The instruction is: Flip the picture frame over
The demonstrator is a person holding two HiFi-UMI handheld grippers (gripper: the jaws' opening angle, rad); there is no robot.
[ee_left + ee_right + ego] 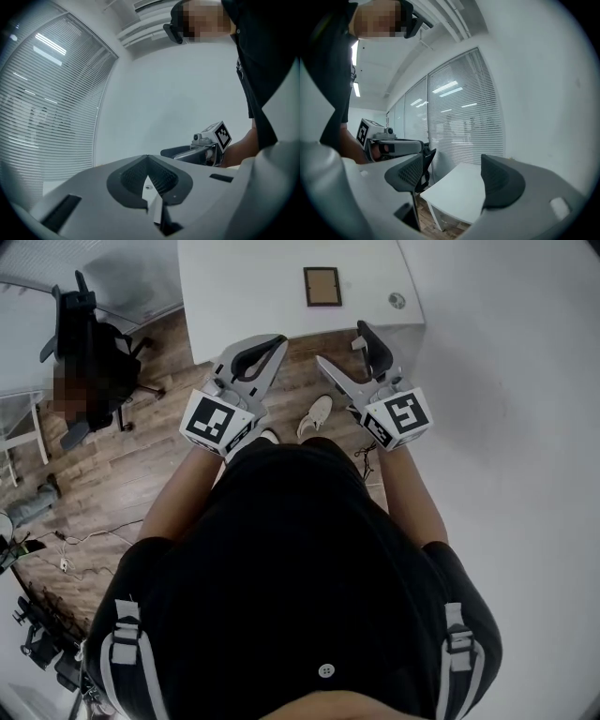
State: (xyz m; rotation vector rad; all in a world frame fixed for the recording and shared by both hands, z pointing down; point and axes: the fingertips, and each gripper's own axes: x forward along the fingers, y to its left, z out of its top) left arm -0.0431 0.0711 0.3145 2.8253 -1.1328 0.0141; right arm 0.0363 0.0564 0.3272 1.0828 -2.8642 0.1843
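A brown picture frame (322, 286) lies flat on the white table (244, 296), near its far side, showing a tan panel. Both grippers are held in front of the person's body, over the floor and short of the table's near edge. My left gripper (273, 341) is shut with nothing in it; its ribbed pads (149, 176) meet in the left gripper view. My right gripper (343, 346) is open and empty, its dark pads (501, 180) spread wide. The frame does not show in either gripper view.
A small round object (397, 301) sits at the table's right corner. A black office chair (89, 352) stands left on the wooden floor (141, 465). Cables (84, 540) trail on the floor. A white wall (516, 381) runs along the right.
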